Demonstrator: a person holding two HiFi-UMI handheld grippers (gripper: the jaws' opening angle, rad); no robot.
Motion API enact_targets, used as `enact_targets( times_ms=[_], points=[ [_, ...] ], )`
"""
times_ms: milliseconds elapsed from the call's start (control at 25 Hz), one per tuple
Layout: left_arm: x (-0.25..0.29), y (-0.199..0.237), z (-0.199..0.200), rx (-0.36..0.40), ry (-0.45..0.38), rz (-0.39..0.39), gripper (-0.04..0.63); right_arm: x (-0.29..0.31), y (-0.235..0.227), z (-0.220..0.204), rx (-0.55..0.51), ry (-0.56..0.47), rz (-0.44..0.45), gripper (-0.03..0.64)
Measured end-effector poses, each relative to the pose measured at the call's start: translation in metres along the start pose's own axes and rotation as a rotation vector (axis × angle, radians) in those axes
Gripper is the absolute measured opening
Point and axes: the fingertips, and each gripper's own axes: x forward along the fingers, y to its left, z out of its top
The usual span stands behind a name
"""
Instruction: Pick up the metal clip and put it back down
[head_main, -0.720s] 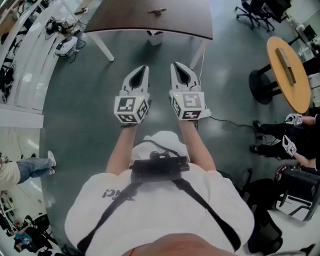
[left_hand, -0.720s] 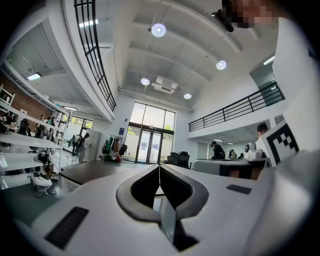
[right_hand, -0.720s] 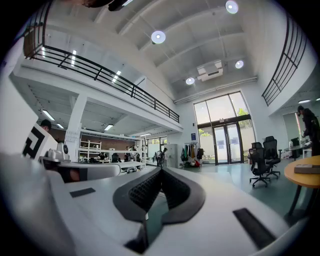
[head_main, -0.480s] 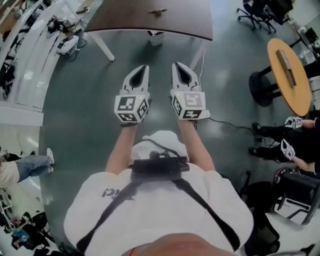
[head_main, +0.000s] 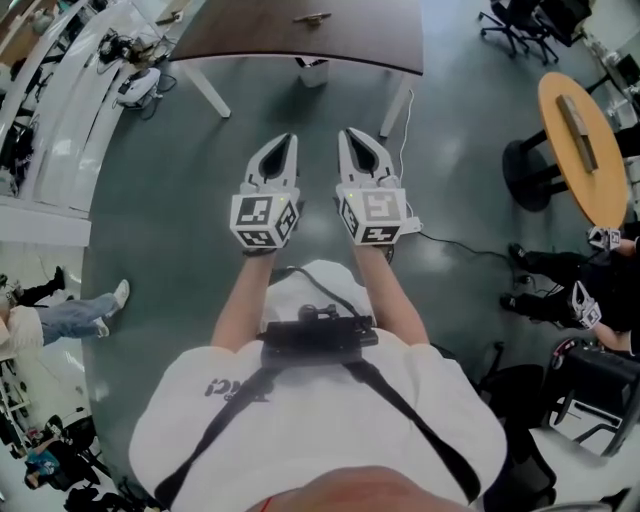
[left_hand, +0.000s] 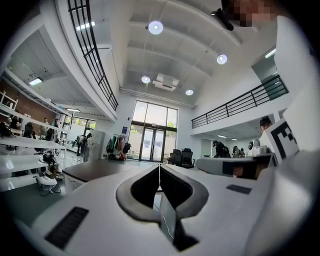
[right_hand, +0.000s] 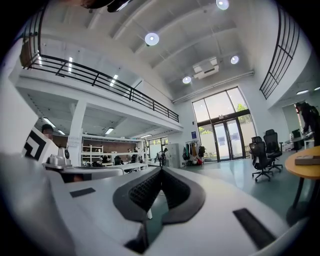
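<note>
Nothing has been moved: left claw (head_main: 287, 138) and right claw (head_main: 346, 132) are kept closed, empty; metal clip (head_main: 312, 19) is left untouched on the counter (head_main: 230, 40).

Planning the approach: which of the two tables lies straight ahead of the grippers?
The dark brown table, beyond the left gripper and right gripper; the round yellow table stands off right.

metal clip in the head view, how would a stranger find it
Find the dark brown table at the top of the head view. The metal clip lies about midway across it, a small pale shiny piece on dark wood, unlike the long grey bar on the round table at right.
</note>
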Motion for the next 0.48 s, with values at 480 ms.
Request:
enact_targets(
  times_ms=[480],
  points=[
    [0.008, 0.035, -0.021, -0.033, 0.056, 0.035, 0.014, 0.031, 0.011, -0.030, 0.054, 0.048, 0.034, 0.005]
  ],
)
